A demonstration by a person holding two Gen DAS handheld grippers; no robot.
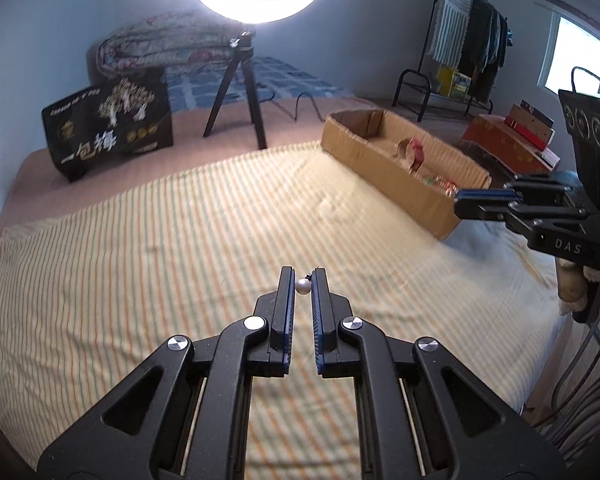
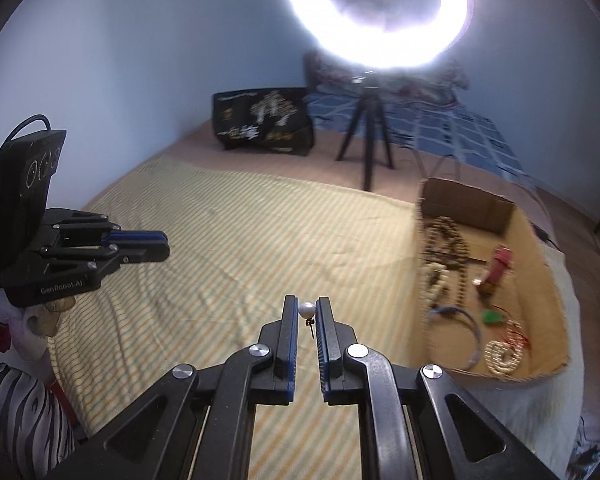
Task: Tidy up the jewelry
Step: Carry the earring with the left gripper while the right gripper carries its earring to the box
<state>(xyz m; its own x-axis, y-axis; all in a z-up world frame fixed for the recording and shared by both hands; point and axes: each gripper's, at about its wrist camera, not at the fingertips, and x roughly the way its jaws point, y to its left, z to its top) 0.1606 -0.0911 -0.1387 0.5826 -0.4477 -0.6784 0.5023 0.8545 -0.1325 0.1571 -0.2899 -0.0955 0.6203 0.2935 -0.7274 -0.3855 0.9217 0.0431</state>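
Note:
My left gripper [image 1: 303, 280] is shut on a white pearl earring [image 1: 303, 287], held at the fingertips above the striped sheet. My right gripper [image 2: 307, 312] is shut on another white pearl earring [image 2: 307, 311], whose dark post hangs below it. Each gripper also shows in the other's view: the right one [image 1: 466, 200] near the box's near corner, the left one [image 2: 160, 244] at the left over the sheet. An open cardboard box [image 2: 540, 272] to the right holds bead necklaces [image 2: 448, 248], a blue bangle [image 2: 456, 316], a white bead bracelet [image 2: 504, 354] and a red item [image 2: 500, 266].
A yellow striped sheet [image 1: 180, 240] covers the bed. A ring light on a black tripod [image 1: 236, 92] and a black printed bag [image 1: 108, 128] stand at the back. A folded quilt [image 1: 160, 46] lies behind. A clothes rack [image 1: 472, 40] stands at the far right.

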